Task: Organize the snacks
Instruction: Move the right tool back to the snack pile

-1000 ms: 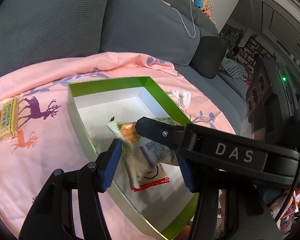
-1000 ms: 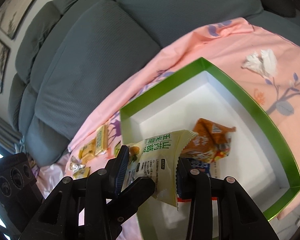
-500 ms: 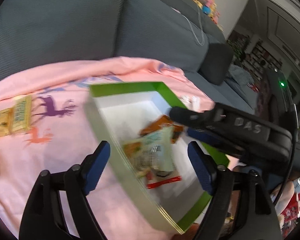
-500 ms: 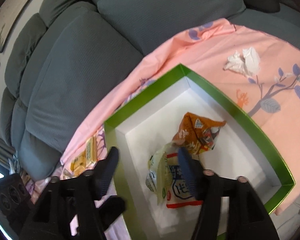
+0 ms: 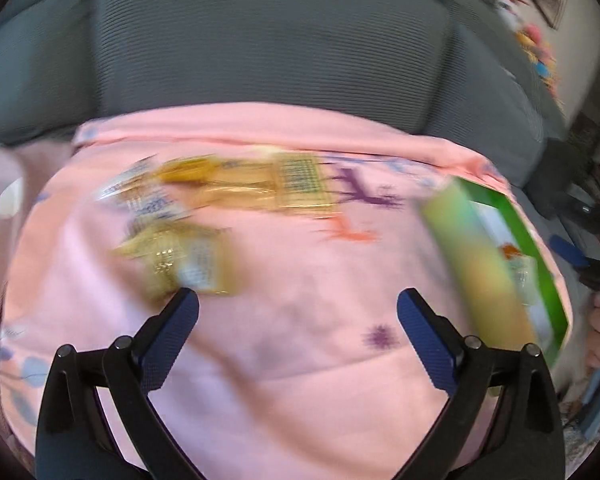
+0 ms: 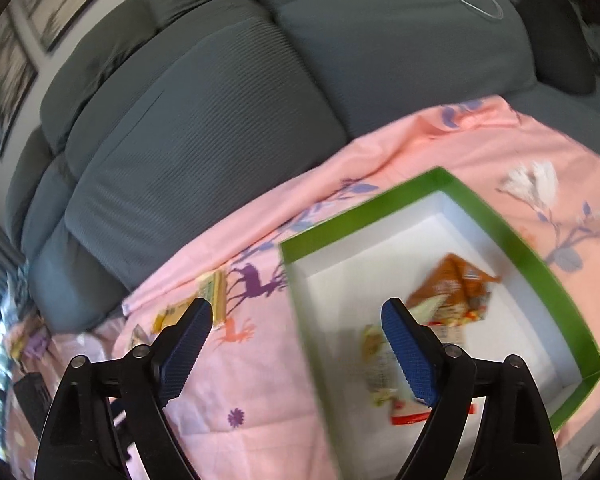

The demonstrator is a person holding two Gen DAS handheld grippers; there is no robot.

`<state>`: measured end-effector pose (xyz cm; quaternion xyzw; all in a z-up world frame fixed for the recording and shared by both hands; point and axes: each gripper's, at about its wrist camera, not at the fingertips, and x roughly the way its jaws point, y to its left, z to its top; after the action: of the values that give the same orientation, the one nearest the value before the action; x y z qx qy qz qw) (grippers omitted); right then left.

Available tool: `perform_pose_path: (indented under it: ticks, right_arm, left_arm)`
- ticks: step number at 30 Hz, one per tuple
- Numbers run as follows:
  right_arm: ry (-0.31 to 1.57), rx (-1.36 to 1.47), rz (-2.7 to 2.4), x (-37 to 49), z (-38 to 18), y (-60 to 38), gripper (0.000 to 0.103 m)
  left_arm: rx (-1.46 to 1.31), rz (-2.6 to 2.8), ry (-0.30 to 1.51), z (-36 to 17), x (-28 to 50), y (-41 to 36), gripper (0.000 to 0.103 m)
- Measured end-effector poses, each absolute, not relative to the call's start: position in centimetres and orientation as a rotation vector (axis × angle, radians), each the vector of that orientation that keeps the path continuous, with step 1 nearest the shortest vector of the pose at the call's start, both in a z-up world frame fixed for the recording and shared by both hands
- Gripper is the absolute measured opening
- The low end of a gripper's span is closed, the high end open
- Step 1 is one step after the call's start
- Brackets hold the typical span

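The left gripper is spread wide and holds nothing, hovering above the pink printed cloth; just beyond its left fingertip lies a blurred gold snack packet, and farther off a row of yellow snack bars. The right gripper is likewise wide apart and empty, straddling the near wall of the green-rimmed box. Inside the box lie a pale snack bag and, beyond it, an orange snack bag. A grey sofa rises behind.
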<state>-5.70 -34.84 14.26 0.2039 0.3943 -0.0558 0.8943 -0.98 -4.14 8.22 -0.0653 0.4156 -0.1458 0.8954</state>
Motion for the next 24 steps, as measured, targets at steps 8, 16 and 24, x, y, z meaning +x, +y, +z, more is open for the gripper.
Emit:
perform_pose_path:
  ticks: [8,16,24]
  right_arm:
    - [1.051,0.215,-0.014,1.1,9.4,-24.0,0.087]
    - [1.185,-0.078,-0.045,9.8,3.0,-17.2,0.087]
    - [1.216,-0.22,-0.069,12.9,-0.2,-15.5,0.086]
  left_arm:
    - [-0.278,-0.168,0.947,5.5,0.5,3.6,0.1]
    - [-0.365,-0.149,0.97,5.4,0.9,5.8,0.1]
    - [-0.372,-0.146,0.943,6.1,0.9,6.6,0.1]
